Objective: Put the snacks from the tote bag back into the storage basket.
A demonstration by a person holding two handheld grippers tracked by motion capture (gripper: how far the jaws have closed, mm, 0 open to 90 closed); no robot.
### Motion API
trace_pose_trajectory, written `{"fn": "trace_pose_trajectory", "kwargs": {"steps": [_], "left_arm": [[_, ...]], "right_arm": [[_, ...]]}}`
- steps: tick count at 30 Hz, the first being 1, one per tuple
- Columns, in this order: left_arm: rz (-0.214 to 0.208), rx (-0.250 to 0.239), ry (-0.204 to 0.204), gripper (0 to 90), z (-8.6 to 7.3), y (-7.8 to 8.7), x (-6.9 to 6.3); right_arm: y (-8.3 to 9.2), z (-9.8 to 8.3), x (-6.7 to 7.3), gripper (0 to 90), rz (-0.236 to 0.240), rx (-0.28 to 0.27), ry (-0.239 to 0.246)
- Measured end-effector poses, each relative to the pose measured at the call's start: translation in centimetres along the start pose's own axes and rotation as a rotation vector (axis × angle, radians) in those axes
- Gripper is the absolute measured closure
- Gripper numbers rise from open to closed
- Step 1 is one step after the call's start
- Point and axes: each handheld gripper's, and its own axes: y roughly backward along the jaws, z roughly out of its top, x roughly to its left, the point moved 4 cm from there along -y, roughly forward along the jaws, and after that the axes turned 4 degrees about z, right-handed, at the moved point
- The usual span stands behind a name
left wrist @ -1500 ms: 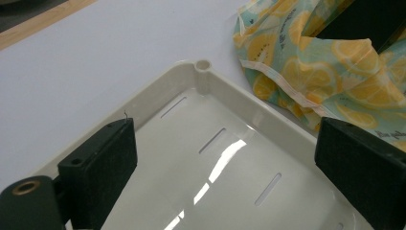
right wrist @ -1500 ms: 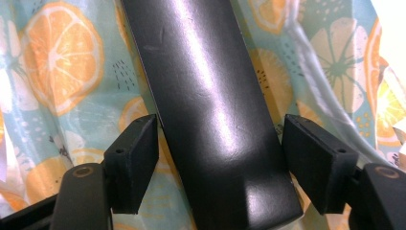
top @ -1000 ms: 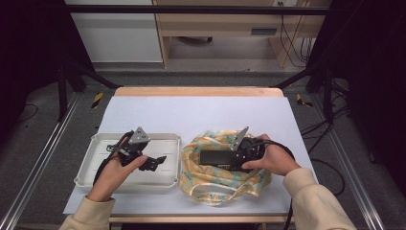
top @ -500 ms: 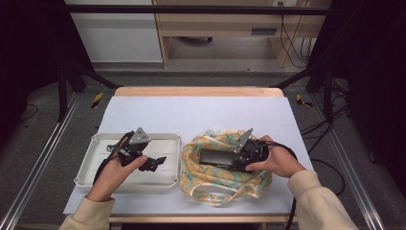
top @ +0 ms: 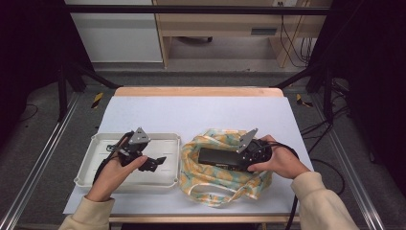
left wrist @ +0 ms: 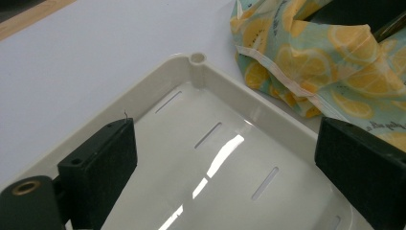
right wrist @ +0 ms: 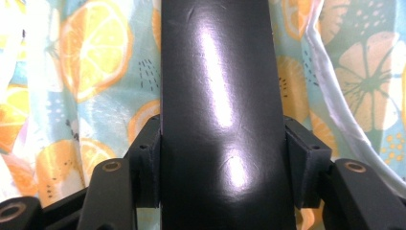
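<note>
black box (right wrist: 218, 115) in right gripper (right wrist: 222, 158) (seemingly clamped)

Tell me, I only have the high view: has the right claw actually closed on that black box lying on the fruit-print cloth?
Observer: Yes. In the right gripper view both pads press the sides of the black box; the jaws have just been closing.
Operator: And the left claw?
Observer: The left claw stands open with nothing between its jaws.
Operator: What is under it?
Observer: The white tray, its floor slotted and bare, with the cloth lying just past its rim.
</note>
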Motion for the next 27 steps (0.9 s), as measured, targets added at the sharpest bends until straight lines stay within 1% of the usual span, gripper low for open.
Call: {"fn": "trace_pose_trajectory", "kwargs": {"steps": [3, 6, 8, 10, 11, 12, 13, 14, 15, 20, 22, 23, 25, 26, 27], "left_arm": [[-0.001, 0.001, -0.002, 7.4, 0.0, 0.0, 0.0], [-0.001, 0.002, -0.001, 7.4, 0.0, 0.0, 0.0], [0.000, 0.001, 0.001, 7.4, 0.0, 0.0, 0.0], [0.001, 0.001, 0.001, 7.4, 0.0, 0.0, 0.0], [0.000, 0.004, 0.000, 7.4, 0.0, 0.1, 0.1], [0.000, 0.004, 0.000, 7.4, 0.0, 0.1, 0.1], [0.003, 0.002, 0.007, 7.2, -0.1, 0.1, 0.2], [0.003, 0.002, 0.007, 7.2, -0.1, 0.1, 0.2], [0.004, 0.002, 0.009, 7.2, -0.1, 0.2, 0.3], [0.007, 0.005, 0.014, 7.2, -0.2, 0.3, 0.7], [0.007, 0.003, 0.019, 7.2, -0.2, 0.3, 0.7], [0.009, 0.006, 0.020, 7.2, -0.3, 0.3, 0.8], [0.009, 0.007, 0.021, 7.1, -0.3, 0.3, 0.9], [0.009, 0.005, 0.027, 7.1, -0.4, 0.4, 0.9], [0.012, 0.009, 0.020, 7.1, -0.4, 0.5, 1.1]], "right_arm": [[0.3, 0.1, 0.1, 42.9, -0.006, -0.013, -0.004], [0.4, 0.2, 0.1, 43.0, -0.009, -0.024, 0.004], [0.7, 0.3, 0.3, 43.1, -0.011, -0.043, 0.001], [0.9, 0.3, 0.3, 43.1, -0.014, -0.044, 0.002], [1.3, 0.3, 0.3, 43.1, -0.021, -0.057, 0.000], [1.3, 0.3, 0.3, 43.1, -0.021, -0.057, 0.000], [1.8, 0.4, 0.5, 43.1, -0.033, -0.065, -0.004], [1.8, 0.4, 0.5, 43.1, -0.033, -0.065, -0.004], [2.4, 0.5, 0.6, 43.1, -0.041, -0.089, -0.004], [3.7, 0.6, 1.0, 43.1, -0.064, -0.141, -0.013], [4.0, 0.7, 1.2, 43.2, -0.062, -0.149, -0.012], [4.4, 0.7, 1.5, 43.2, -0.067, -0.160, -0.012], [4.5, 0.7, 1.5, 43.2, -0.074, -0.162, -0.014], [4.9, 0.6, 1.7, 43.2, -0.087, -0.175, -0.022], [5.1, 0.6, 1.8, 43.2, -0.090, -0.187, -0.025]]}}
